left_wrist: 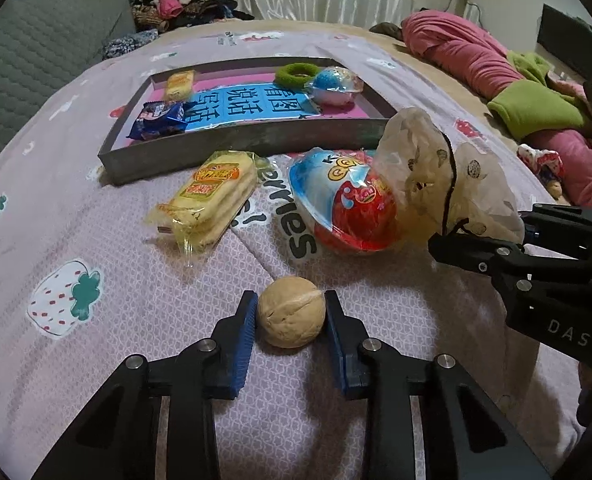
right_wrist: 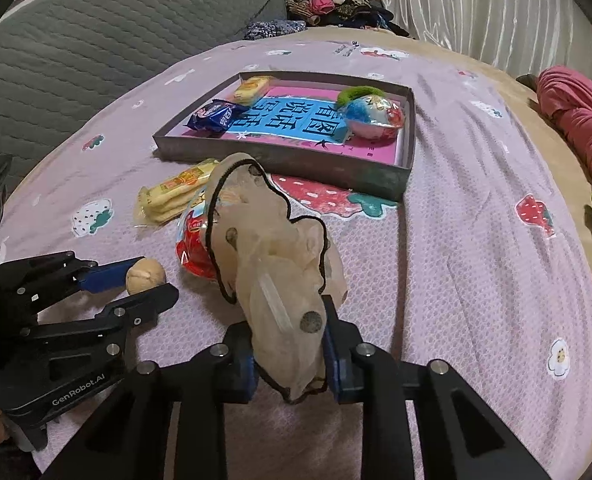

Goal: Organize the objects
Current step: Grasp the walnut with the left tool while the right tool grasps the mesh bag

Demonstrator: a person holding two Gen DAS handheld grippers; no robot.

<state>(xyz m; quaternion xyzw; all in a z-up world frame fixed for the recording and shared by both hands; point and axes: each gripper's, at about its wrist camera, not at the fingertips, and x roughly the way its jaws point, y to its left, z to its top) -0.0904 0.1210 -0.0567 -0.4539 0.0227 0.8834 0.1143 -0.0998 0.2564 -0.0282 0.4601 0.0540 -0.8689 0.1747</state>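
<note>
The left gripper [left_wrist: 291, 322] pinches the walnut [left_wrist: 291, 312]; the right gripper [right_wrist: 289, 354] apparently clamps the translucent pouch [right_wrist: 279, 272]. The box [left_wrist: 239, 148] lies far, straight ahead.

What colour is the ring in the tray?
Green ring; left wrist view shows it best.
</note>
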